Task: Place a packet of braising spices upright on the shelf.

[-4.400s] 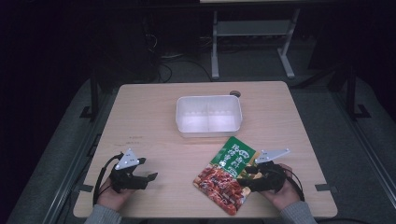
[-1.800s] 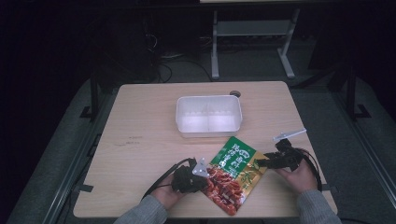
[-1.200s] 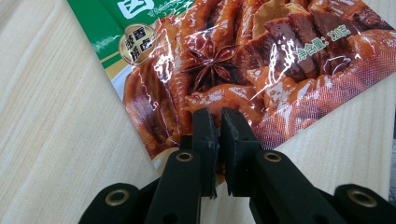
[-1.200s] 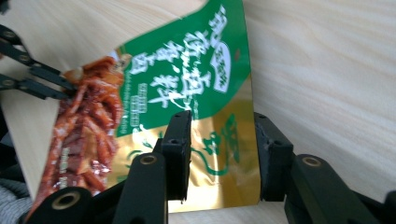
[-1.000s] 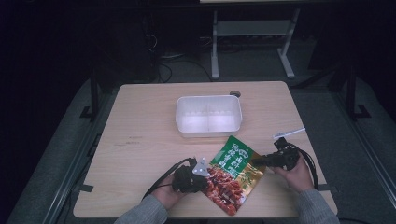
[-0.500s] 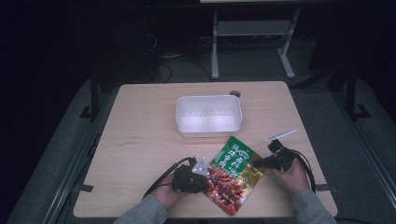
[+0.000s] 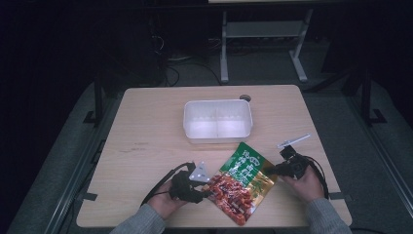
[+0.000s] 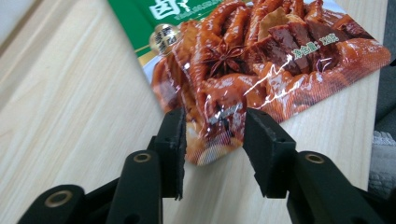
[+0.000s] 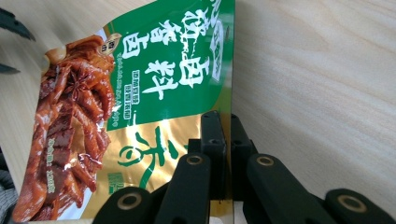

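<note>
So: left gripper (image 8: 212,140) jaws have just been opening. They now stand about half apart, with the red corner of the spice-mix pouch (image 8: 261,60) between them; the pads sit off the film on both sides, so no grip there. A second ago that same corner was clamped. Right gripper (image 9: 223,140) went the other way: a second ago it was closing, and now it's pinched tight on the gold-and-green edge of the pouch, film sandwiched between the two pads.

Read: looks like a handover, left lets go, right takes the pouch (image 7: 242,181). Likely next is the right lifting it toward the white plastic container (image 7: 217,120), which sits beyond both grippers toward the far side of the table and looks empty. That's judgement, not seen. Risk: a one-edge pinch on slick film, so the pouch may swing or slip once it's off the surface.

Pouch position: flat on the table, diagonal, between the two grippers, red end at the left gripper (image 7: 191,185), green end by the right gripper (image 7: 287,166).

Surface: light wood-grain tabletop (image 7: 146,136), with a small dark round fitting (image 7: 245,97) just past the container. Room is dark; grey metal stand legs (image 7: 263,44) and loose cables on the floor behind the table.
</note>
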